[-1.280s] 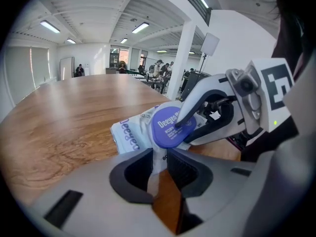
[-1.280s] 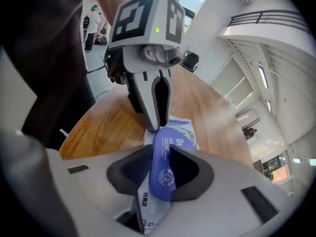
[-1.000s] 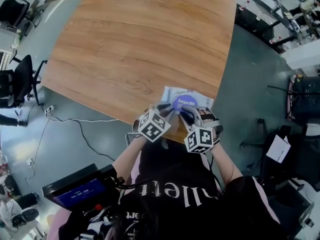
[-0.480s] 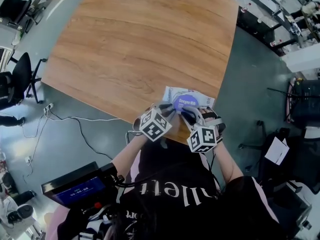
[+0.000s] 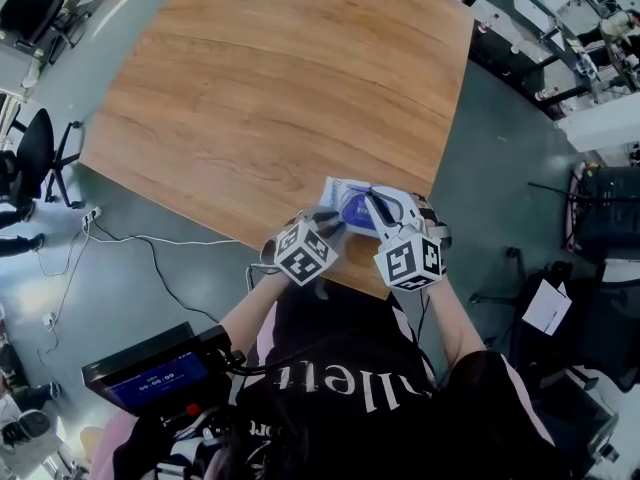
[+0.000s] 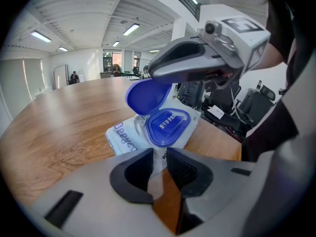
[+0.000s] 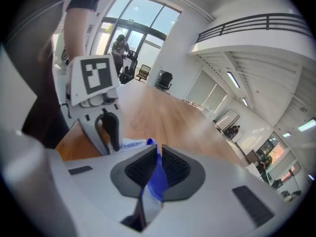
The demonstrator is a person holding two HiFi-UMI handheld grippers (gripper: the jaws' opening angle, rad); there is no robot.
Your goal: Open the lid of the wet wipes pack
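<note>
Fingers (image 7: pixel 139 171) of the right gripper (image 7: pixel 157 168) pinch the blue lid (image 6: pixel 146 95), which stands roughly upright on its hinge. Left gripper (image 6: pixel 159 168) jaws are clamped narrowly on the near edge of the wet wipes pack (image 6: pixel 123 135), lying by the near edge of the wooden table (image 5: pixel 270 98). Opening looks nearly done; the next move is probably folding the lid fully back, then letting go

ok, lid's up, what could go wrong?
The left gripper pinches only the near edge of the wet wipes pack; it may slip and the pack rise with the lid.
The right gripper holds the lid by its thin rim; it could pop free.
The pack lies near the table edge and could slide off.
</note>
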